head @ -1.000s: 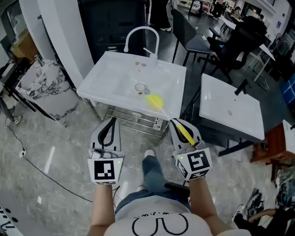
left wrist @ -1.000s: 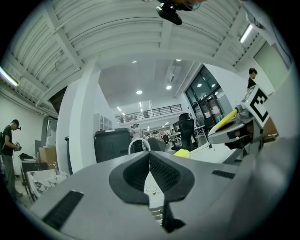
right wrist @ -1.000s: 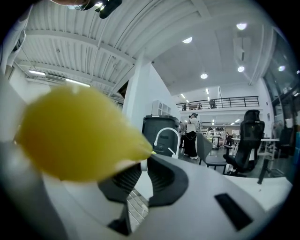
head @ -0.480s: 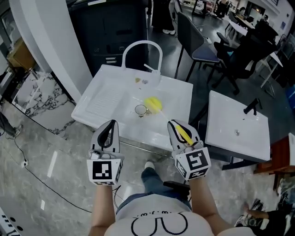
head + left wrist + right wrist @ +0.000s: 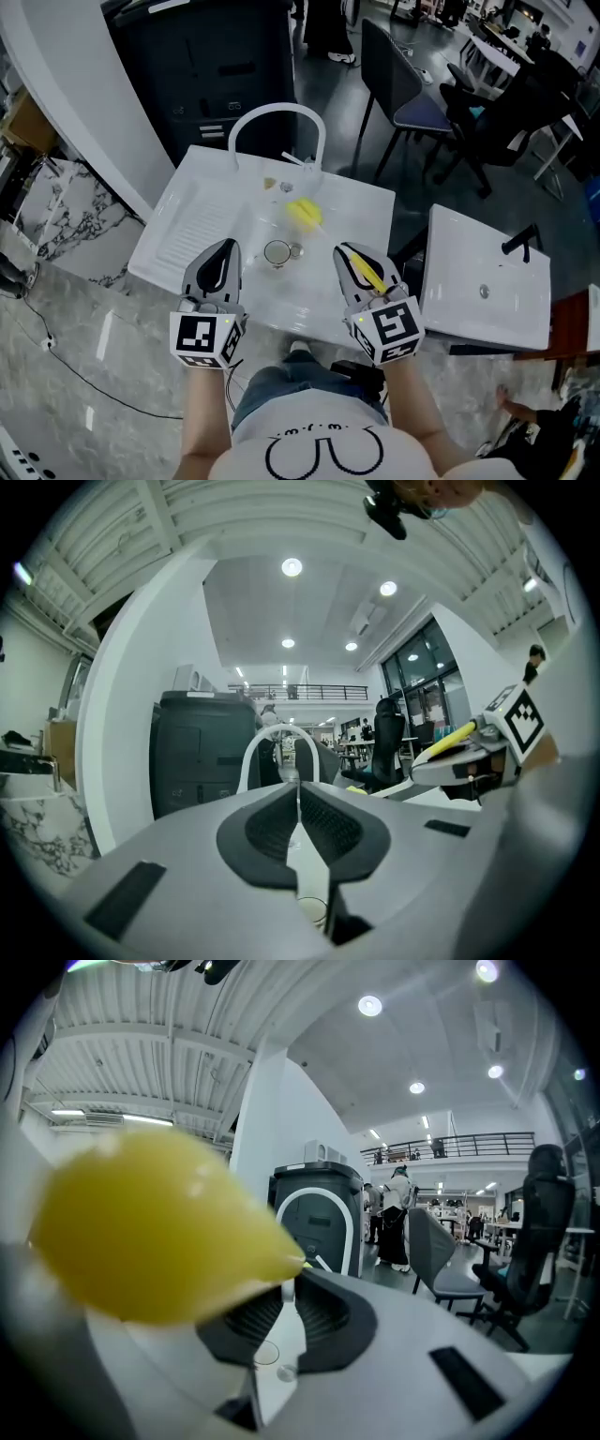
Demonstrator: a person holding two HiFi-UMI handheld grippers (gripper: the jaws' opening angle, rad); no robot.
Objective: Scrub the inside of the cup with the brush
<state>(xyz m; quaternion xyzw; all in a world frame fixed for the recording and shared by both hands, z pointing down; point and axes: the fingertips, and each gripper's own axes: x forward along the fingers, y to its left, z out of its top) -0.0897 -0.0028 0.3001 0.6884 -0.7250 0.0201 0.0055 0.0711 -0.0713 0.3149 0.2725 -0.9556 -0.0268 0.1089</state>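
**White sink with a cup in its basin**

The white sink (image 5: 183, 234) stands on a grey marbled floor (image 5: 75, 319), its basin just ahead of the left gripper (image 5: 225, 246) and right gripper (image 5: 345, 251). A clear cup (image 5: 277, 252) sits mouth-up on the basin floor, between the two tips. A small round fitting (image 5: 296, 250) lies just beside it on the right gripper's side. Two small bits (image 5: 269, 185) lie by the arched tap (image 5: 277, 117), beyond the brush (image 5: 305, 212).

Person stepped fwd. Left gripper (image 5: 224, 249) & right gripper (image 5: 348, 255), before over floor short of sink (image 5: 187, 225), now over its front edge, cup (image 5: 277, 252) between them. Brush (image 5: 305, 211) head now beyond cup, nr faucet (image 5: 277, 127).
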